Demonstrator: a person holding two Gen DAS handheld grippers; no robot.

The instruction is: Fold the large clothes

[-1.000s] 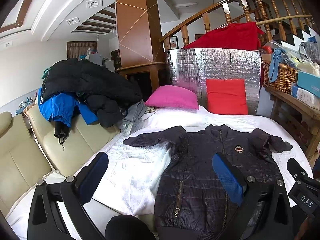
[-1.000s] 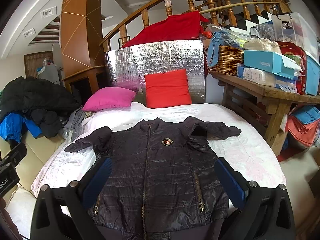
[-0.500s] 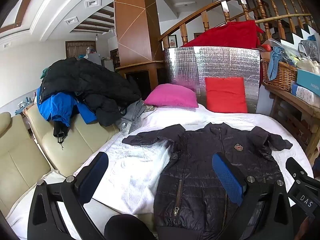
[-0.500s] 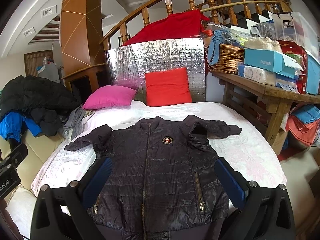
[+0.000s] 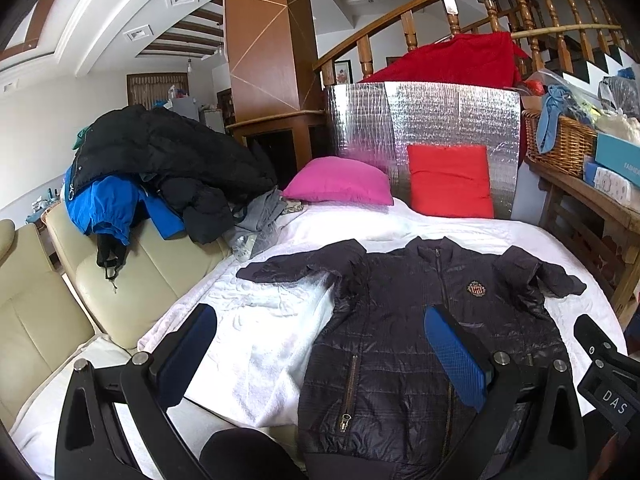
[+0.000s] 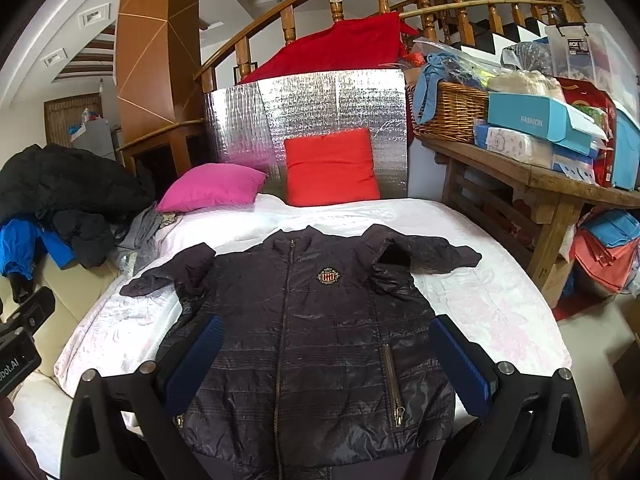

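Jacket [image 6: 304, 340]: dark quilted, zip front, crest badge on chest; lies front-up, flat on white bed [image 6: 492, 304], hem toward grippers, collar toward pillows.
Sleeves: both out to sides, a bit crumpled; none turned in.
Progress: spread out only, by the look of it. No fold made yet, so sleeves, sides & bottom-to-top fold all left.
Left gripper [image 5: 320, 356]: fingers spread wide, nothing btwn them, hovering over jacket's left half & bare sheet.
Right gripper [image 6: 328, 356]: fingers wide apart too, empty, above lower part of jacket, one finger over each side.
Wicker basket [image 6: 448, 116]: on wooden table [image 6: 540, 172] right of bed; blue cloth draped over rim, bagged stuff heaped on top, contents otherwise unclear.
Teal box [image 6: 536, 120]: on same table, lid closed, inside not visible.
Clear plastic bin [image 6: 580, 56]: behind boxes, contents too blurry.
Clothes heap [image 5: 160, 168]: black & blue coats piled on beige sofa [image 5: 120, 280], left of bed; prob. more to fold.
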